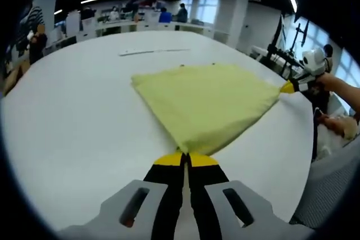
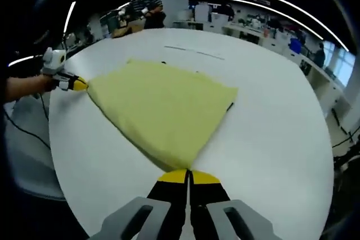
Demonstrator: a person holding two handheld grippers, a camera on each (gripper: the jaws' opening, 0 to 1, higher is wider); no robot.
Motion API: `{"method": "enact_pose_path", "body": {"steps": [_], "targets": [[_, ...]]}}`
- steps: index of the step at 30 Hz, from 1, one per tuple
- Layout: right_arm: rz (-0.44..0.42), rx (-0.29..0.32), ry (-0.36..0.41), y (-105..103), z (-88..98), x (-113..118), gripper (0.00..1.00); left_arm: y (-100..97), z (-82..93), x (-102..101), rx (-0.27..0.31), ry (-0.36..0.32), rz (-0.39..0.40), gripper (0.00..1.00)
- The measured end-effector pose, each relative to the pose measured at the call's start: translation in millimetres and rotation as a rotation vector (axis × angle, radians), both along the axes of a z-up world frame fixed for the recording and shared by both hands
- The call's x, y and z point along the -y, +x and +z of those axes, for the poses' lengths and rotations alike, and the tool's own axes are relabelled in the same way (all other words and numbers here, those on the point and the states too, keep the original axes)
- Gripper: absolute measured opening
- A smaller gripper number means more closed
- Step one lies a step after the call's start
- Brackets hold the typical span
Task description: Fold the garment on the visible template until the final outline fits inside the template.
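On the white counter (image 1: 67, 139), in the left gripper view, a yellow-green garment (image 1: 205, 102) is spread as a rough triangle. Its long axis runs from the near corner, pinched at the bottom centre of the view, away toward a broad far edge, and one side corner is drawn out to the right. The left claw (image 1: 185, 158) is seen with its yellow-tipped jaws pressed together on the near corner of the cloth. At the right edge, the right claw (image 1: 288, 87) is seen clamped on the drawn-out corner, held by a person's hand (image 1: 332, 82). A thin pale strip (image 1: 152, 51) lies on the counter beyond the garment. Whether it belongs to a template cannot be told. Desks and people are visible in the background.

In the right gripper view, the same garment (image 2: 163, 108) is seen from the other corner, its point toward the camera and widening away. The right claw (image 2: 188, 175) is closed tight on that point. At the left, the left claw (image 2: 79, 84) is seen gripping the far corner, the cloth stretched between the two. Small dark marks (image 2: 229, 107) show at the garment's right edge, and a faint line (image 2: 194, 52) lies beyond it on the counter (image 2: 270, 139).
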State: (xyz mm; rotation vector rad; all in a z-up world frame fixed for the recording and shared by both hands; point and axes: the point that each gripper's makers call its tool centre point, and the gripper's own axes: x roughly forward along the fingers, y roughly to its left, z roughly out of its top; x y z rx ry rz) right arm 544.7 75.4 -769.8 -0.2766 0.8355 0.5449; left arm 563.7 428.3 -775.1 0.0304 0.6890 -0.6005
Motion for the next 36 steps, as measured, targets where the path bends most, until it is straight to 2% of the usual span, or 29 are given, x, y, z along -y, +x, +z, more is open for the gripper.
{"method": "enact_pose_path", "body": {"steps": [5,9,26,36], "targets": [[0.038,-0.028,-0.009,-9.7,-8.4,-3.0,0.0,-3.2,-2.5,-1.4,-0.016,-0.01,0.006,0.0],[0.027,-0.036,0.005,-9.6,-12.9,0.3,0.0,-5.1,-3.1,-1.3,-0.027,-0.015,0.012,0.0],[0.039,-0.041,-0.013,-17.1,-13.5,3.8,0.0,-17.4,-5.7,0.2,-0.047,0.015,-0.012,0.0],[0.04,-0.045,-0.015,-26.6,-13.8,5.0,0.0,-26.7,-5.4,1.3,-0.059,0.008,-0.008,0.0]]}}
